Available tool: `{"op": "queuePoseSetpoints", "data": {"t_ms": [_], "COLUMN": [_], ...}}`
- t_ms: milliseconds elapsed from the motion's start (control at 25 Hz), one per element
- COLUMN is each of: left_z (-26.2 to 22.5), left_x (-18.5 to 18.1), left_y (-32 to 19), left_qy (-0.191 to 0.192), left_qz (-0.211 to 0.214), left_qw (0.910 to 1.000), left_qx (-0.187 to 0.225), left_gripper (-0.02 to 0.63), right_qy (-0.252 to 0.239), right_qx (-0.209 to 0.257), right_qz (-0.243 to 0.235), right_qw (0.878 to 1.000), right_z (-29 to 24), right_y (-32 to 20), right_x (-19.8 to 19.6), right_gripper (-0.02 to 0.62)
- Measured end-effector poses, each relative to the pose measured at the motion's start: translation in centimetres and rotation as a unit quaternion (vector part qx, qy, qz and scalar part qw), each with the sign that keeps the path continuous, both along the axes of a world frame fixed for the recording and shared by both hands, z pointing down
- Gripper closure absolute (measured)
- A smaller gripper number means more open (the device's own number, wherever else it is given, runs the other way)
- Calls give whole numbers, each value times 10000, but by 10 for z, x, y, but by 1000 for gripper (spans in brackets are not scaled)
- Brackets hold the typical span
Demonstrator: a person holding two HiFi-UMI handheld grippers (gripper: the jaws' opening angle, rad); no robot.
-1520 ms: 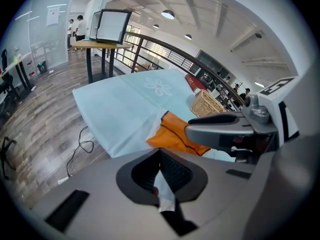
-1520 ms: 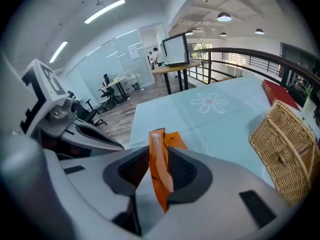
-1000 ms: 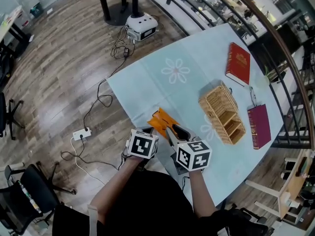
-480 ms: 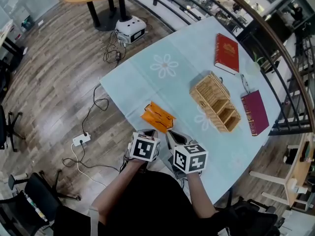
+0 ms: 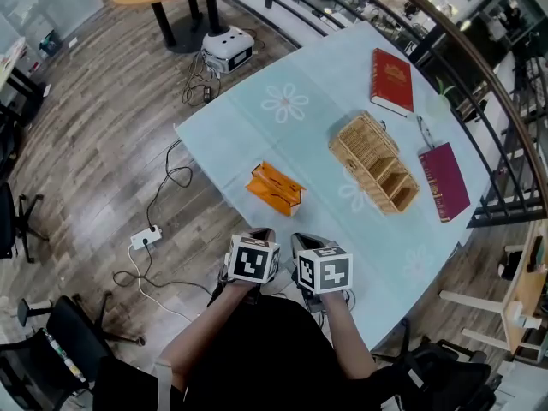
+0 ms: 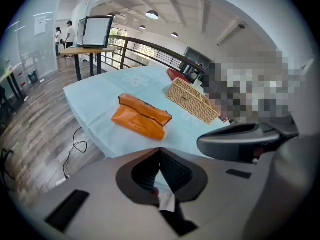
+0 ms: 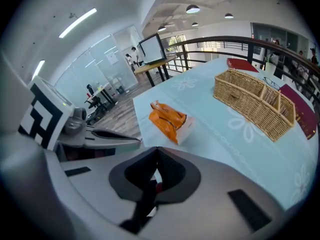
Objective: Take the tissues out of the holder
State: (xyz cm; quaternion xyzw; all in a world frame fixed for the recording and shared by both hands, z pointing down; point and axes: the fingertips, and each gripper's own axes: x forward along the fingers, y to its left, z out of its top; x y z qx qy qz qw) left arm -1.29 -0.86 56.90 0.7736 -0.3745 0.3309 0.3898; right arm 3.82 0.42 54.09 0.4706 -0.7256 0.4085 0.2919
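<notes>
Jaws pressed together on both left gripper (image 6: 160, 150) and right gripper (image 7: 157, 149), nothing pinched. Orange tissue pack (image 5: 275, 187) sits on the table (image 5: 257, 135) just ahead of the tips, w/ the wicker holder (image 5: 374, 162) further ahead, apart. Removal looks done imo; no grab needed next.

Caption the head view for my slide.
Left gripper and right gripper shut near the table edge; orange tissue pack lies apart from wicker holder.
</notes>
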Motion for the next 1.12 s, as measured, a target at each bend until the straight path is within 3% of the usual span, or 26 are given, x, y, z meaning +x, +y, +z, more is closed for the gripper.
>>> {"op": "queuePoseSetpoints", "data": {"t_ms": [320, 1120], "left_z": [2, 5], "left_x": [-1, -11], "left_y": [35, 78], "left_qy": [-39, -132], "left_qz": [-38, -101], "left_qw": [10000, 9998], "left_qx": [-49, -77], "left_gripper": [597, 597], "right_qy": [81, 139], "right_qx": [-304, -271], "right_qz": [-2, -12], "right_qw": [9995, 9995], "right_z": [17, 18], "right_y": [38, 74], "right_x": [-1, 1], "right_gripper": [583, 584]}}
